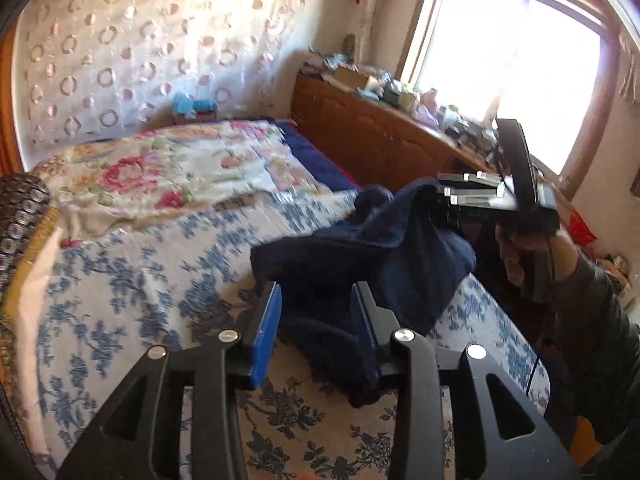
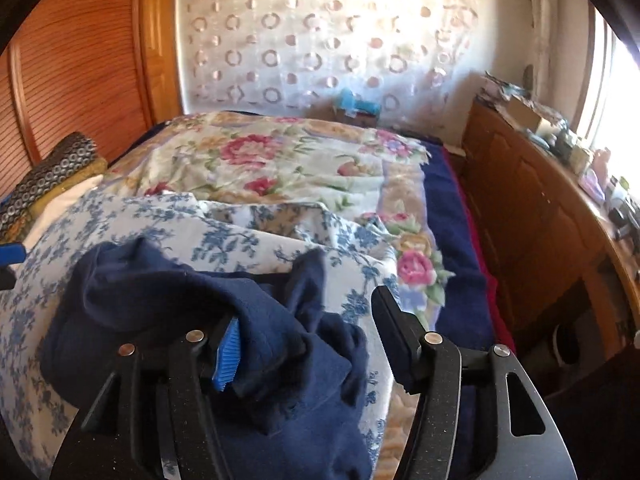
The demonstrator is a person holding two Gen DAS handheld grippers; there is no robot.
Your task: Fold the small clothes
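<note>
Navy garment (image 1: 360,256) crumpled; only left wrist shows window (image 1: 512,60).

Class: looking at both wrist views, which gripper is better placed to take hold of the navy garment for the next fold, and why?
Probably the right gripper: the crumpled navy knit garment already drapes over its blue-padded finger. The left gripper stands open over one edge only.

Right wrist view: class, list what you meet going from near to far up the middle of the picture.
Navy garment → blue-flowered sheet → rose-patterned quilt → blue item by the wall → wall covering with circles.
</note>
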